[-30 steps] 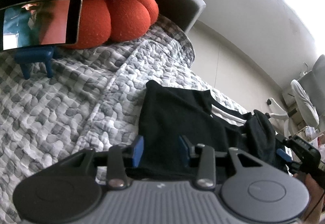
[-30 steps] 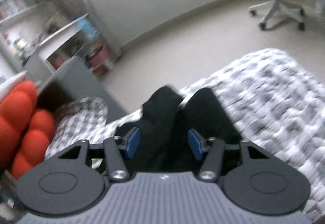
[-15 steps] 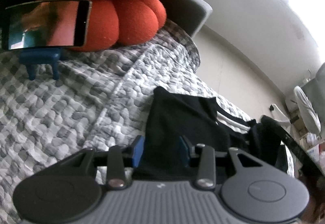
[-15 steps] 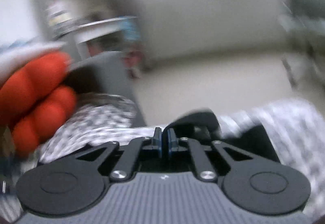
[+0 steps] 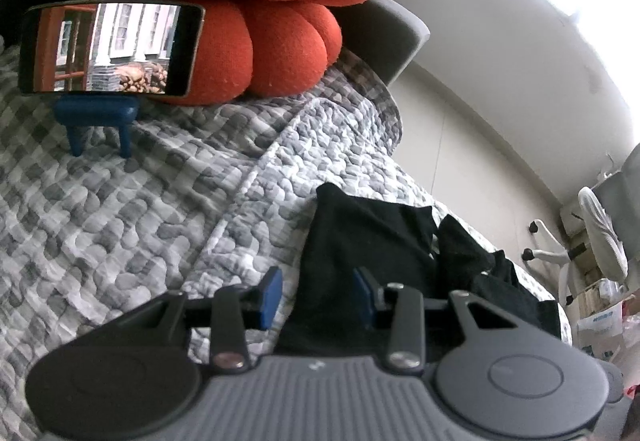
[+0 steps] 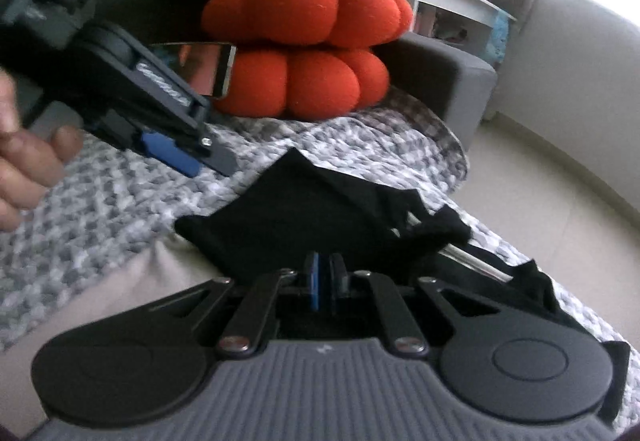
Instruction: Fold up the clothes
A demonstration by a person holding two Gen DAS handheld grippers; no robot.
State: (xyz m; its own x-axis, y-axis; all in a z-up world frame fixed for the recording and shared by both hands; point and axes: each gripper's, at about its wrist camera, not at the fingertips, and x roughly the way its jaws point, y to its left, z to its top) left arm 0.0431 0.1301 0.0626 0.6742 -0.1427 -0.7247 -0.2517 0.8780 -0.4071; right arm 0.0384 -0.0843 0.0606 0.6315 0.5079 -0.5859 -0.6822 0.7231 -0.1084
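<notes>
On the grey-and-white quilted bedspread (image 5: pixel 168 201) lies the black fabric garment (image 6: pixel 304 217), its near edge apparently pinched in the right gripper (image 6: pixel 325 277), so carry that edge across evenly while the left gripper (image 5: pixel 316 295), jaws apart, steadies the far side

I can read no text anywhere. The phone (image 5: pixel 110 48) at the upper left of my left wrist view shows only a picture, and print on the boxes (image 5: pixel 604 325) at its right edge is too blurred.
</notes>
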